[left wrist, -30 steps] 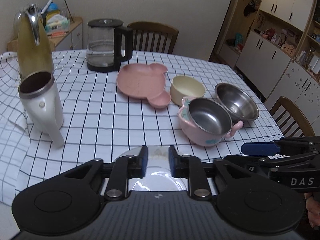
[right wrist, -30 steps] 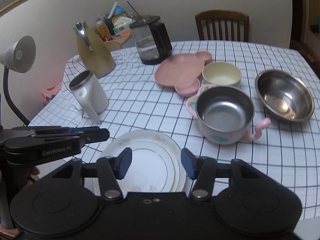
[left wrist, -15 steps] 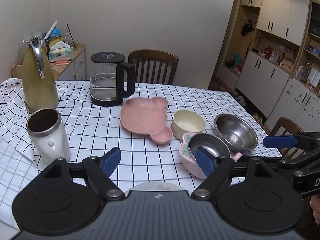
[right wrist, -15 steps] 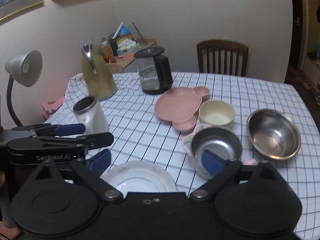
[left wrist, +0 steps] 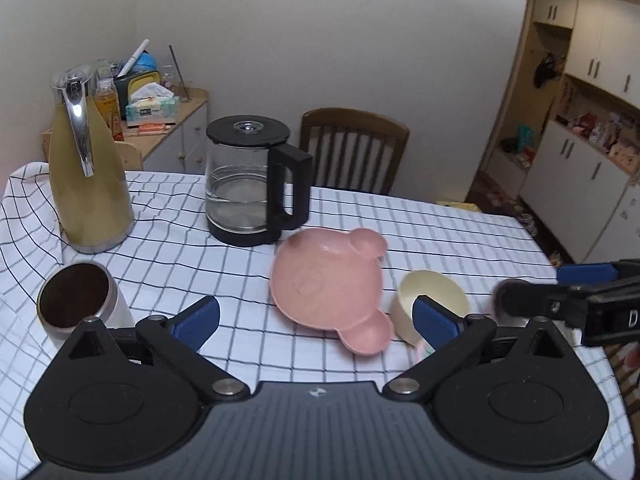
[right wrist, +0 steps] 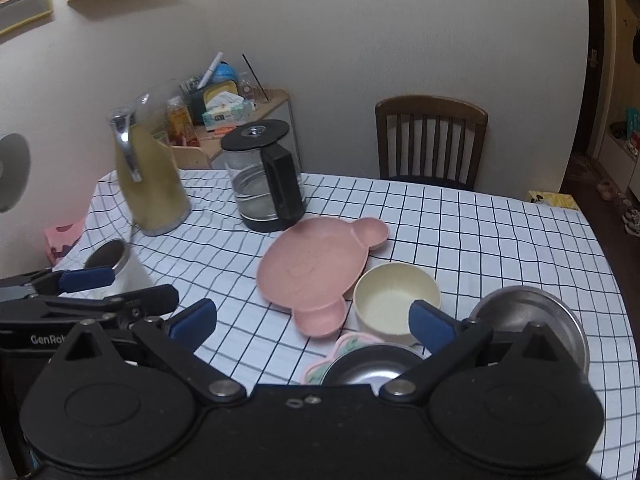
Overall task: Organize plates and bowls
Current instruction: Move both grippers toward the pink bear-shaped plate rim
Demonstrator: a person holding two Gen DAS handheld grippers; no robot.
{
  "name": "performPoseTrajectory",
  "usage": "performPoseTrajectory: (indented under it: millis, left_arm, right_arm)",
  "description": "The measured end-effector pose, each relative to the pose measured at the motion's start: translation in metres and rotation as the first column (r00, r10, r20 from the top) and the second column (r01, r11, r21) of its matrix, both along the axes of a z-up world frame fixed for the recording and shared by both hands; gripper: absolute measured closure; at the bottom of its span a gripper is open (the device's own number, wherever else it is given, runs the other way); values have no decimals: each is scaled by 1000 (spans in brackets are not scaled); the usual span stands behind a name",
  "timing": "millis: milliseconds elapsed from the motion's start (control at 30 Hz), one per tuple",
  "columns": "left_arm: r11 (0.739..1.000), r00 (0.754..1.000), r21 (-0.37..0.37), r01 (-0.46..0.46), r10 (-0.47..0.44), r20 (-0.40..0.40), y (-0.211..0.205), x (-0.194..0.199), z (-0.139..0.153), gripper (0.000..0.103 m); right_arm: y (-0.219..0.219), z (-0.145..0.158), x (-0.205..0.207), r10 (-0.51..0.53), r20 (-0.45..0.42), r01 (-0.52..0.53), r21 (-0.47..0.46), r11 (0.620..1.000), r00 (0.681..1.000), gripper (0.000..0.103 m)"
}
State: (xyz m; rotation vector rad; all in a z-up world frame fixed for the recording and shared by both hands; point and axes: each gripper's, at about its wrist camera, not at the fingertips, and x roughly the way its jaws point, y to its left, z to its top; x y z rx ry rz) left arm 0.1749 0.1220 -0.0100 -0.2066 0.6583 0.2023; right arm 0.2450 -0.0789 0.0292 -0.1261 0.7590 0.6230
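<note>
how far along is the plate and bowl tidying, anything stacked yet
Little looks done. The pink bear plate, cream bowl, loose steel bowl and steel-lined pink bowl sit separately on the checked cloth, unstacked. Nothing is in hand: the left gripper and right gripper have just been opening, with nothing between the fingers. Gathering these four pieces remains.

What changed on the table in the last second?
Both grippers, left and right, have just been opening, let go of the white plates and pulled back; the plates are now out of view. The pink plate, cream bowl and kettle stayed put.
</note>
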Motion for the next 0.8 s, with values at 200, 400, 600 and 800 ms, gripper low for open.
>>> performPoseTrajectory:
  millis: [200,400,600,800]
  left_arm:
    - [998,997,28,-58,60,-54,14,62,-18,0]
    - [991,984,38,-126,130,-121,31,119,-46,0]
    - [988,967,23,-153,155,-203,45,160,-80,0]
    - [983,947,15,-182,180,-268,56,185,-110,0]
  right_arm:
    - [21,-18,74,-40,-15,39,-52,998,999,0]
    - [44,-48,139,-59,-70,52,-103,993,996,1]
    - [66,-85,180,-49,-134,26,-165,986,990,5]
    - [82,-120,212,-62,-227,19,-187,982,972,15]
